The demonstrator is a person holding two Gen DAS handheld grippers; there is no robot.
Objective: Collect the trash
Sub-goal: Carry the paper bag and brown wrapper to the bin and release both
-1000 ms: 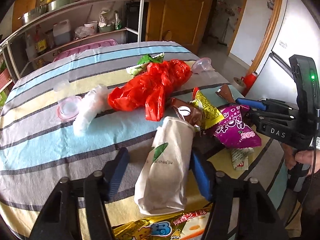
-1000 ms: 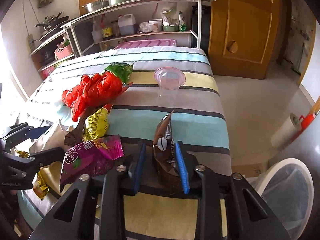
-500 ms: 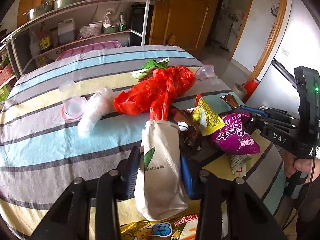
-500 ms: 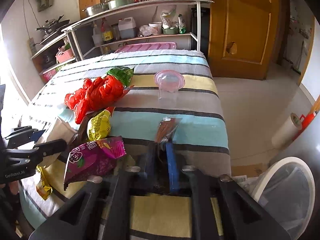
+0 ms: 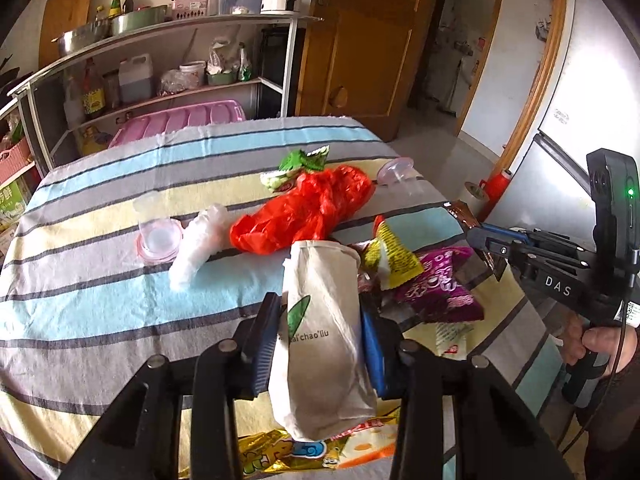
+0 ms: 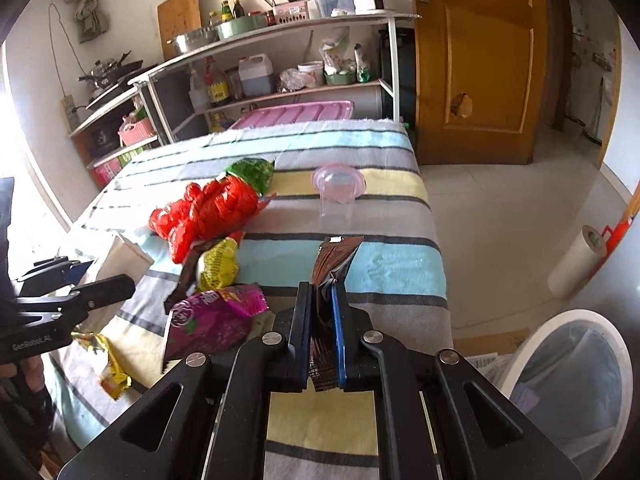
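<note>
My left gripper (image 5: 320, 320) is shut on a beige paper bag (image 5: 320, 340) with a green leaf print and holds it above the striped table (image 5: 80, 280). My right gripper (image 6: 322, 300) is shut on a brown foil wrapper (image 6: 334, 258), lifted off the cloth. On the table lie a red plastic bag (image 5: 304, 212), a yellow snack packet (image 5: 394, 256), a purple snack packet (image 5: 436, 288), a green wrapper (image 5: 304, 160), a white wad (image 5: 198, 240) and a gold wrapper (image 5: 288, 448). The right gripper also shows in the left wrist view (image 5: 476, 236).
A white bin (image 6: 572, 392) with a clear liner stands on the floor right of the table. Two clear plastic cups (image 5: 158, 232) (image 6: 338, 192) stand on the cloth. A kitchen shelf (image 6: 280, 88) lies behind the table and a wooden door (image 6: 472, 60) at the back right.
Both grippers closed, the left on the paper bag, the right on the brown wrapper. Both have lifted their items off the table.
</note>
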